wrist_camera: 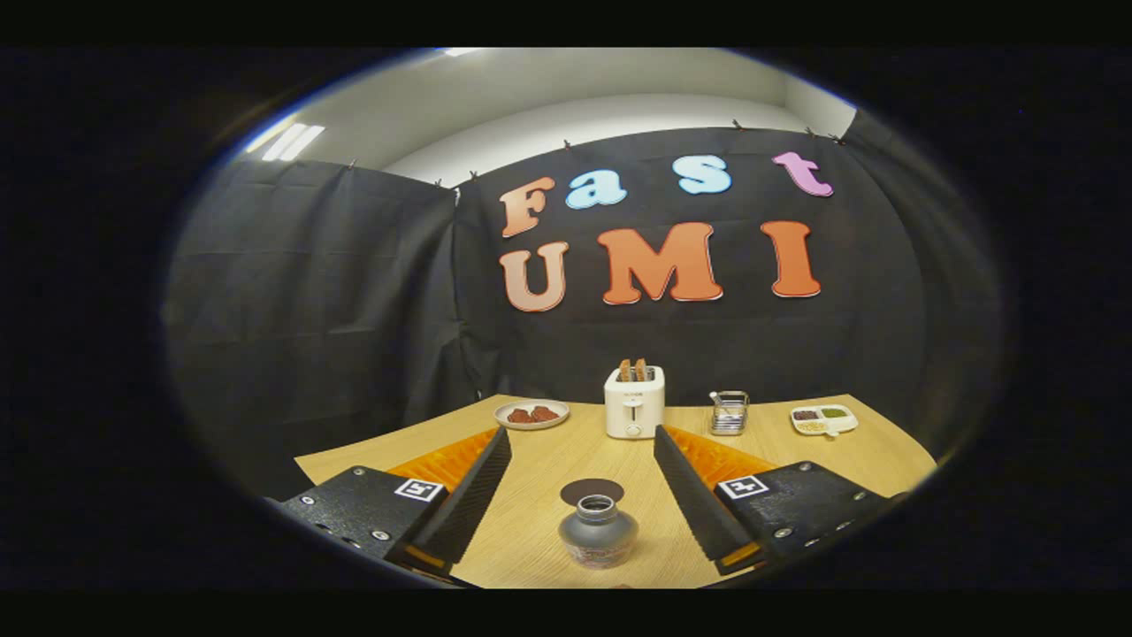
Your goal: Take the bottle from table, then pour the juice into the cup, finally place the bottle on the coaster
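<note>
Gripper view: the jaws stand wide apart, holding nothing, the gripper point(584, 504) poised above the light wooden table point(849, 460). Each finger point(469, 504) runs forward at a slant, and the two leave a broad gap of bare table between them.

In that gap, nearest the camera and roughly midway between the two fingers, stands the small squat grey bottle point(598, 532), upright, with an open round mouth and a patterned band around its base. Neither finger touches it; it sits well clear of both. Just beyond the bottle, almost touching its far side, lies the flat dark round coaster point(592, 489), also between the fingers.

Farther along the table, past the fingertips, a white two-slot toaster point(633, 402) stands with two slices of browned bread poking out of its top. To the left of the toaster rests a shallow pale round plate point(531, 414) carrying reddish-brown pieces of food. To the right of the toaster is a small wire-mesh metal holder point(730, 413), and farther right again a white divided dish point(823, 419) with dark, green and pale contents in separate compartments.

Behind the table hangs the black cloth wall point(336, 310) of the booth, and above it a pale ceiling with bright strip lights point(290, 141).
</note>
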Tool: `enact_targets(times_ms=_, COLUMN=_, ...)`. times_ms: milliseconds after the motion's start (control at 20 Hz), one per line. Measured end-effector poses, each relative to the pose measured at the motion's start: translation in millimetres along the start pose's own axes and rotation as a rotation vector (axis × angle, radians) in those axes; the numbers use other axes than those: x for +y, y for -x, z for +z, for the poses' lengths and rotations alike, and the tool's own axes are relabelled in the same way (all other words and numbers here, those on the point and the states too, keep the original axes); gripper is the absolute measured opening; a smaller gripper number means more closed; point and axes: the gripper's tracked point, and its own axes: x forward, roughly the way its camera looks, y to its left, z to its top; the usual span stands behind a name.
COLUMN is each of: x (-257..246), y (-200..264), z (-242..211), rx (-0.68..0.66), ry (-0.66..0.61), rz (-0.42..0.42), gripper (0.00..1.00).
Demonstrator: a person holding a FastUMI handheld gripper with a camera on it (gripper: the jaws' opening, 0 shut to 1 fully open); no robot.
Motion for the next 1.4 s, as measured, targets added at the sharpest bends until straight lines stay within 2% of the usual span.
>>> enact_targets(times_ms=450, x=-10, y=-7, z=-51, rx=0.081, ry=0.017, rz=-0.03, gripper=0.97)
enact_targets(times_ms=1000, x=-10, y=-17, z=-123, rx=0.19, ry=0.011, rz=-0.025, gripper=0.97)
enact_targets(times_ms=1400, x=-16, y=-20, z=-173, rx=0.292, ry=-0.046, rz=-0.049, gripper=0.97)
